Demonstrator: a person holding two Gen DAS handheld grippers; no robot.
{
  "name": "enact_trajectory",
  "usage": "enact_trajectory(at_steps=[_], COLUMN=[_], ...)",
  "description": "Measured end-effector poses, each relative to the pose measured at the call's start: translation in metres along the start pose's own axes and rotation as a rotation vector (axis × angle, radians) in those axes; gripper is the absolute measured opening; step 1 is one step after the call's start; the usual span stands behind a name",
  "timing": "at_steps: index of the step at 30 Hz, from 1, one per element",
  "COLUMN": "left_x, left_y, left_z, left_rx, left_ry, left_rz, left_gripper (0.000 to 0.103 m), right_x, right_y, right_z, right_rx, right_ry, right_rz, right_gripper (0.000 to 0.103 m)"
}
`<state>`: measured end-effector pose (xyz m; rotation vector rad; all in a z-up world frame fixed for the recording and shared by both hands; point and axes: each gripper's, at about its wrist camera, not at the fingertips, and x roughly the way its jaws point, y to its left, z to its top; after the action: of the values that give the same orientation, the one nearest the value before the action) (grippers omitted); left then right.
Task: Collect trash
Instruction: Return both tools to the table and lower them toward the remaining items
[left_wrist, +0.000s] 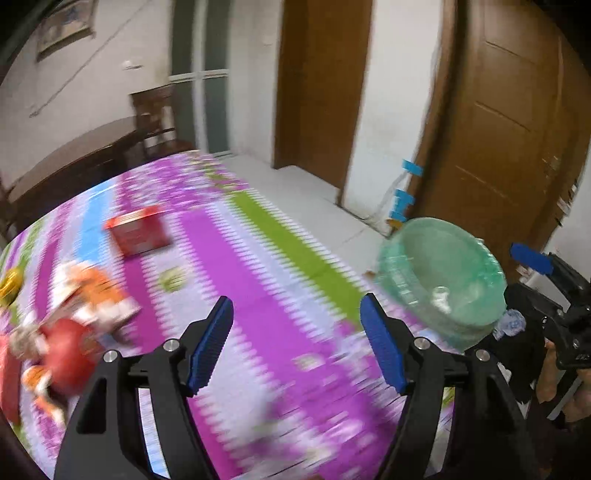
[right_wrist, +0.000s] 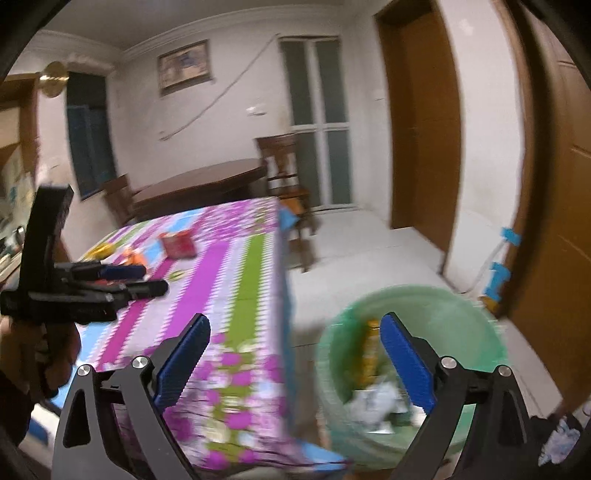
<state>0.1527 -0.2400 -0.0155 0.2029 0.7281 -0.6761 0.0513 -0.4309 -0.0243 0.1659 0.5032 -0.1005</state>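
Note:
My left gripper (left_wrist: 295, 301) hangs open over the purple-and-green floral tablecloth (left_wrist: 258, 258), with nothing between its blue pads. Trash lies at the cloth's left: a red packet (left_wrist: 138, 234), an orange-and-white wrapper (left_wrist: 99, 295), a red wrapper (left_wrist: 66, 350) and a small green scrap (left_wrist: 170, 278). A bin lined with a green bag (right_wrist: 436, 306) stands on the floor off the table's right edge. Inside it are a yellow packet (right_wrist: 369, 350) and crumpled white paper (right_wrist: 376, 402). My right gripper (right_wrist: 295, 317) is open and empty, straddling the table edge and the bin.
The picture is blurred by motion. A dark wooden table (right_wrist: 199, 181) with chairs (right_wrist: 284, 166) stands behind the cloth-covered one. Brown doors (right_wrist: 424, 122) line the right wall, one frame carrying blue tape (right_wrist: 498, 277). White tiled floor (right_wrist: 351, 251) lies between table and doors.

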Motion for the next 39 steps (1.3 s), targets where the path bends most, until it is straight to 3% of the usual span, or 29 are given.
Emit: enact_trajectory(at_steps=[4, 8, 11, 13, 15, 20, 24, 29, 30, 32, 39], left_x=[-0.025, -0.048, -0.064, -0.073, -0.08, -0.08, -0.056, -0.022, -0.018, -0.015, 0.002], left_y=[0.062, 0.15, 0.199, 0.225, 0.24, 0.26, 0.266, 0.269, 0.27, 0.274, 0.286], left_z=[-0.025, -0.051, -0.065, -0.074, -0.078, -0.068, -0.054, -0.044, -0.044, -0.046, -0.047], left_rx=[0.034, 0.053, 0.016, -0.024, -0.058, -0.151, -0.171, -0.13, -0.133, -0.154, -0.164], left_ry=[0.038, 0.107, 0.132, 0.141, 0.13, 0.079, 0.109, 0.176, 0.183, 0.189, 0.205], left_rz=[0.088, 0.204, 0.247, 0.282, 0.264, 0.257, 0.252, 0.278, 0.285, 0.265, 0.303], left_gripper=[0.068, 0.068, 0.068, 0.068, 0.068, 0.068, 0.068, 0.066, 0.056, 0.048, 0.048], right_x=[0.017, 0.031, 0.043, 0.055, 0.072, 0.106, 0.111, 0.132, 0.134, 0.136, 0.154], right_y=[0.037, 0.068, 0.092, 0.111, 0.139, 0.21, 0.238, 0.25, 0.251, 0.249, 0.26], right_z=[0.003, 0.007, 0.008, 0.009, 0.011, 0.022, 0.025, 0.026, 0.028, 0.031, 0.061], right_rx=[-0.041, -0.096, -0.117, -0.109, -0.101, -0.177, -0.19, -0.193, -0.198, -0.205, -0.237], right_ry=[0.028, 0.054, 0.074, 0.104, 0.151, 0.192, 0.197, 0.226, 0.23, 0.232, 0.228], right_rz=[0.077, 0.127, 0.184, 0.267, 0.394, 0.46, 0.508, 0.514, 0.511, 0.512, 0.536], right_gripper=[0.093, 0.093, 0.093, 0.093, 0.092, 0.092, 0.092, 0.092, 0.092, 0.092, 0.092])
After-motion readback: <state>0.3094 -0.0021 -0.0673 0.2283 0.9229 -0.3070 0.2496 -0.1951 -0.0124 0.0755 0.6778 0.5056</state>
